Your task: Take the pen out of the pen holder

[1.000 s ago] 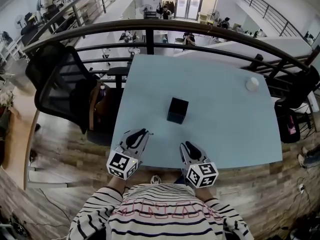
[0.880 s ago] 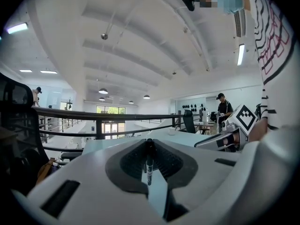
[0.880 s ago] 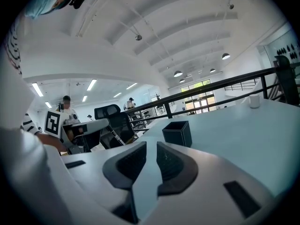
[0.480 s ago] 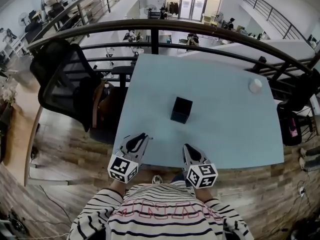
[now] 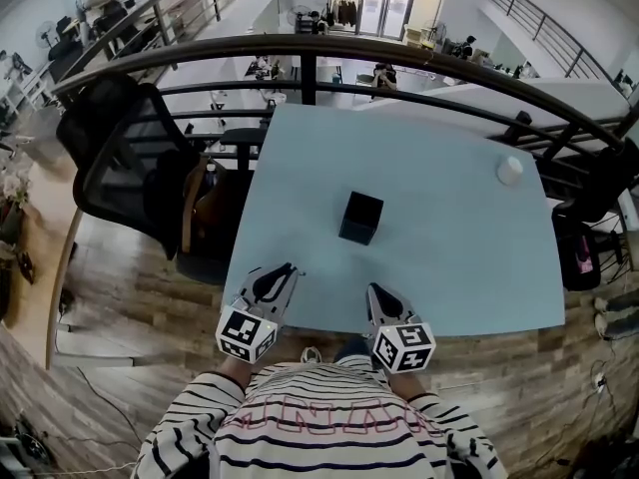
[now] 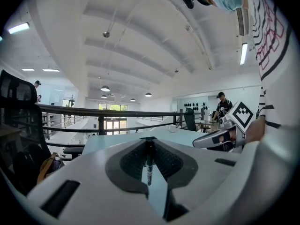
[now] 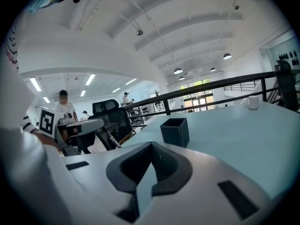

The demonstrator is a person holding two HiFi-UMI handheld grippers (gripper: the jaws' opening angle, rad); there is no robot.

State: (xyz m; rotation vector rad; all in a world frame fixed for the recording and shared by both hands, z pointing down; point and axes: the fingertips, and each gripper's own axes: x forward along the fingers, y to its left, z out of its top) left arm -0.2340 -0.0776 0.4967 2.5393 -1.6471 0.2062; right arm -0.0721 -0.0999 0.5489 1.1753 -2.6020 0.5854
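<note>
Head view of a pale blue table (image 5: 449, 257). The left gripper (image 5: 288, 269) at the near edge is clamped on a dark pen (image 6: 149, 165), which lies in the narrow gap between its jaws, clear of the holder. The right gripper (image 5: 376, 289), beside it, has its jaws together with nothing between them. The black square pen holder (image 5: 360, 218) stands upright mid-table, well apart from both grippers. A white cup (image 5: 509, 171) sits near the far right edge.
</note>
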